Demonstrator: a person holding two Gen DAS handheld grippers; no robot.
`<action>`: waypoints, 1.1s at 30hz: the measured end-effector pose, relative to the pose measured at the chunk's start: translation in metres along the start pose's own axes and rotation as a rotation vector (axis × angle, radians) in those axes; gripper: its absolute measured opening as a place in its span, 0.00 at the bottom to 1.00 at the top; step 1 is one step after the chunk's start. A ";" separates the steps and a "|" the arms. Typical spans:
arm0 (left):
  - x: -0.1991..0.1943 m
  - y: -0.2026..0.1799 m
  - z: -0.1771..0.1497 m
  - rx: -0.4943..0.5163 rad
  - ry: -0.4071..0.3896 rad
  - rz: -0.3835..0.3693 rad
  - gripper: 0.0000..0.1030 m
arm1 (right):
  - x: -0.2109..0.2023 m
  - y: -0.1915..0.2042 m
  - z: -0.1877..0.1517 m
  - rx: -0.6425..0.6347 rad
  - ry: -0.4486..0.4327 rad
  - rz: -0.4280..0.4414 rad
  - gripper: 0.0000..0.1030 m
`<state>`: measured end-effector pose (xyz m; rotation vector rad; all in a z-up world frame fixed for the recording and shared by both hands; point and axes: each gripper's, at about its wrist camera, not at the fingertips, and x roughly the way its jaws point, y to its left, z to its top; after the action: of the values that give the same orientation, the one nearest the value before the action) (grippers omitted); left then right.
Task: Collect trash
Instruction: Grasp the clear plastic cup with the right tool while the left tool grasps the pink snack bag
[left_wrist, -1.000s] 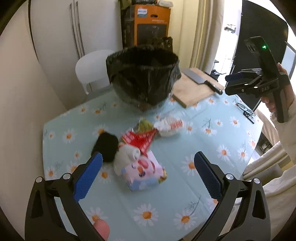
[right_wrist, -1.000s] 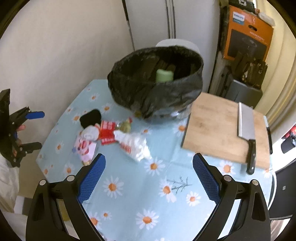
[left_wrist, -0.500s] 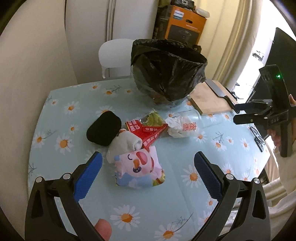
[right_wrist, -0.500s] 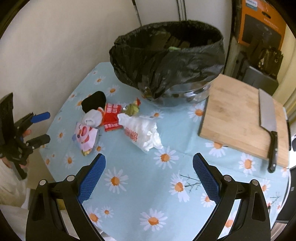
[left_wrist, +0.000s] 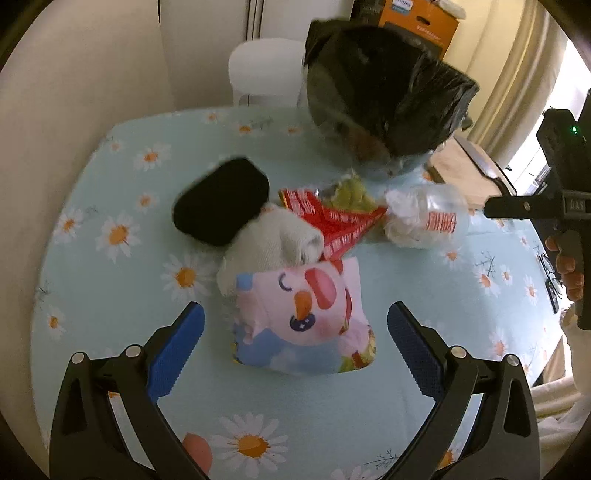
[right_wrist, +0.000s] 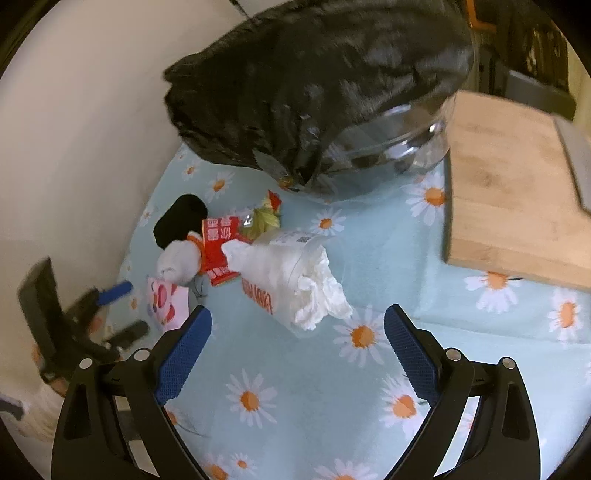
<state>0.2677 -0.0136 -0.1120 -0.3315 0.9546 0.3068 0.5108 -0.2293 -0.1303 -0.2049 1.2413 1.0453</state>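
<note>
pink and blue cartoon snack packet lies flat on the daisy-print tablecloth, straight ahead of the left gripper, whose jaws stand wide and empty on either side of it. the clear plastic cup stuffed with white tissue lies on its side ahead of the right gripper, long axis slanted across its closing, still empty jaws. the bin with black liner stands behind.
</note>
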 end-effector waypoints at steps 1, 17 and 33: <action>0.004 0.001 -0.001 -0.002 0.010 -0.001 0.94 | 0.004 -0.002 0.001 0.007 0.011 0.017 0.68; 0.026 0.016 -0.003 -0.117 0.069 -0.129 0.60 | 0.038 -0.006 0.010 0.088 0.046 0.179 0.09; -0.014 -0.013 -0.005 0.030 0.004 -0.137 0.16 | -0.042 0.030 -0.013 -0.062 -0.035 0.078 0.02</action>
<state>0.2621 -0.0289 -0.1012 -0.3687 0.9345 0.1666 0.4820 -0.2440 -0.0882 -0.1865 1.1938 1.1511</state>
